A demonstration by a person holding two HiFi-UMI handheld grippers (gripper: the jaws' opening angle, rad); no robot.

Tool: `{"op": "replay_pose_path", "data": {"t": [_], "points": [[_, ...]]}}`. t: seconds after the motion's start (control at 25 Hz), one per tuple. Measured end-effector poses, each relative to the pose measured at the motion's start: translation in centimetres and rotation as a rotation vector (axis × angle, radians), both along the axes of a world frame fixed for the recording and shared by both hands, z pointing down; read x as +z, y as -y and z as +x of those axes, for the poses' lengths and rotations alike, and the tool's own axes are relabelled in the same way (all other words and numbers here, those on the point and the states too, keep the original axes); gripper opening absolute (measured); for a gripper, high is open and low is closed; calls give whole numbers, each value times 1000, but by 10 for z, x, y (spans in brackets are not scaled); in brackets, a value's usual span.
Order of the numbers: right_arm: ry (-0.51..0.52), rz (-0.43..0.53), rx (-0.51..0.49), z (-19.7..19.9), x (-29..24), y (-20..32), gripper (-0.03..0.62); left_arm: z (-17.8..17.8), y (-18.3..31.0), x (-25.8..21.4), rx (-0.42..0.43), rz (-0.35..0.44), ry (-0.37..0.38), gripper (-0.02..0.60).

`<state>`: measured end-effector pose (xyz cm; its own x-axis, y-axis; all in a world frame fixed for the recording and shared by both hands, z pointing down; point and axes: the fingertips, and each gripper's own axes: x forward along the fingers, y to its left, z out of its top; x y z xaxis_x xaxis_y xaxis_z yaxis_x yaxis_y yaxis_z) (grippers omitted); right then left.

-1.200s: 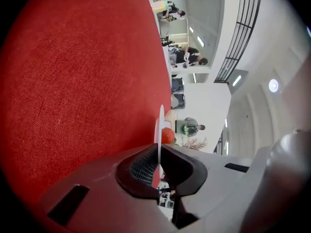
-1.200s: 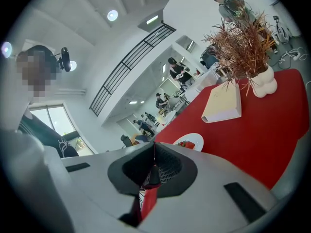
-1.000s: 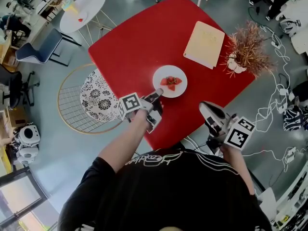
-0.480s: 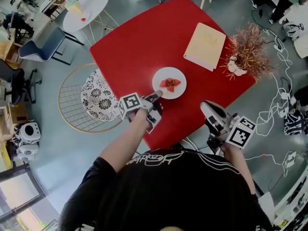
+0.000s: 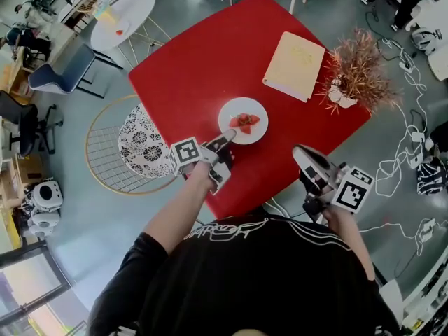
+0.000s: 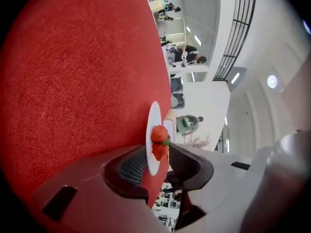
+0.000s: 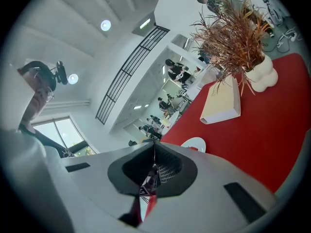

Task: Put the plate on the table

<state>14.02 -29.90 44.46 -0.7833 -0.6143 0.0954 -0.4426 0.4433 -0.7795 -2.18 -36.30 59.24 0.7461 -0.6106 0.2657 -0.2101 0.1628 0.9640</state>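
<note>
Table (image 5: 203, 68), red top: white plate (image 5: 245, 103) lies flat on it, towards the person's side. Left gripper (image 5: 222, 141): jaws opening, plate's near rim between them, pads clear of it. Right gripper (image 5: 303, 157): jaws together, nothing held, by the table's near edge, apart from the plate. Strawberries (image 5: 244, 122) sit on the plate.

A grey floor (image 5: 84, 215) spreads under the red table (image 5: 196, 75). Left of it stand a round wire chair (image 5: 105, 152) with a patterned cushion (image 5: 140, 140), a blue chair (image 5: 63, 72) and a white round table (image 5: 133, 12). Cables (image 5: 402, 166) trail at the right. A window (image 5: 28, 296) shows lower left. Overhead are white walls (image 7: 146, 4), a black railing (image 7: 131, 67) and round ceiling lights (image 7: 105, 25)
</note>
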Motion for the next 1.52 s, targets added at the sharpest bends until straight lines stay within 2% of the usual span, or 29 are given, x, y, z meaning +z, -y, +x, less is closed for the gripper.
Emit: {"op": "replay_pose_path", "data": {"t": [0.28, 0.36, 0.56, 0.8, 0.96, 1.28, 1.52], "points": [[9, -31, -4, 2, 10, 1, 8, 6, 2, -11, 30, 68, -58, 201], [7, -33, -6, 2, 11, 2, 8, 6, 2, -12, 46, 80, -36, 213], [9, -43, 1, 5, 13, 4, 8, 8, -1, -13, 136, 156, 155, 229], [16, -61, 13, 10, 22, 3, 8, 12, -1, -18, 254, 271, 334, 242], [20, -42, 4, 7, 21, 8, 8, 13, -9, -12, 367, 352, 521, 253], [38, -52, 0, 6, 29, 13, 8, 17, -16, -3, 533, 438, 722, 267], [40, -60, -10, 2, 34, 11, 8, 17, -26, 7, 692, 521, 883, 268]]}}
